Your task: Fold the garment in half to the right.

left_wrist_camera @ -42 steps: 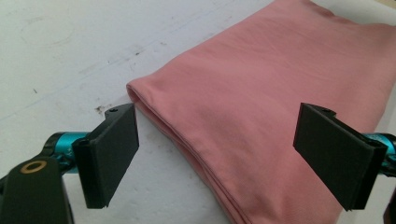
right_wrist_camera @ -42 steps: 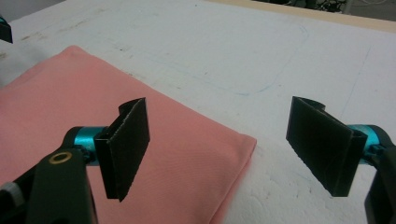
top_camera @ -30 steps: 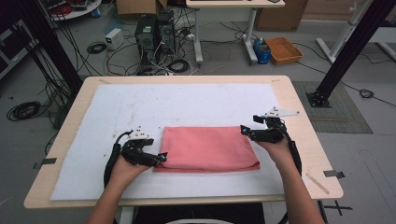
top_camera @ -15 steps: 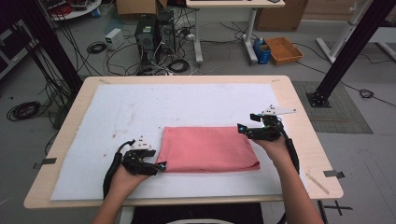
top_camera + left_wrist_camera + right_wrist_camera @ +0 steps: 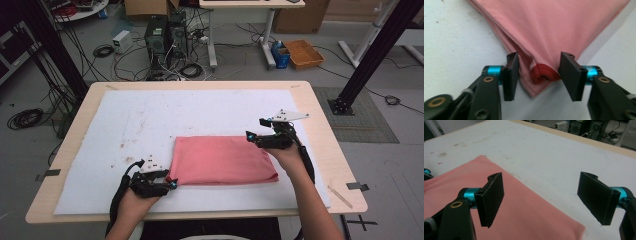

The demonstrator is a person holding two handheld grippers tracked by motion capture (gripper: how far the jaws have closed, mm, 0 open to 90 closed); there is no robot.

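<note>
In the high view, a folded pink cloth rectangle (image 5: 224, 160) lies flat on the white felt mat (image 5: 150, 120) that covers the pale wooden table (image 5: 320, 100), toward the near right of the mat. The left gripper (image 5: 170, 181) sits at the cloth's near left corner, touching it; the right gripper (image 5: 251, 137) is over the far right corner. Compared with half a second ago, the left gripper has slid nearer the person along the cloth's left edge to that corner, while the right one has barely shifted.

The left gripper view gives what the high view cannot: the pink cloth (image 5: 549, 27) comes to a point between the two black jaws, which stand partly apart on either side of a darker red rolled hem (image 5: 541, 75). The right-hand jaw touches the hem, the other rests at the fabric's edge; the left gripper (image 5: 537, 75) is not yet clamped.

In the right gripper view, the right gripper (image 5: 544, 195) gapes wide and holds nothing. One jaw hangs above the pink cloth (image 5: 499, 220), the other above bare mat (image 5: 536, 152) beyond the cloth's edge.
</note>
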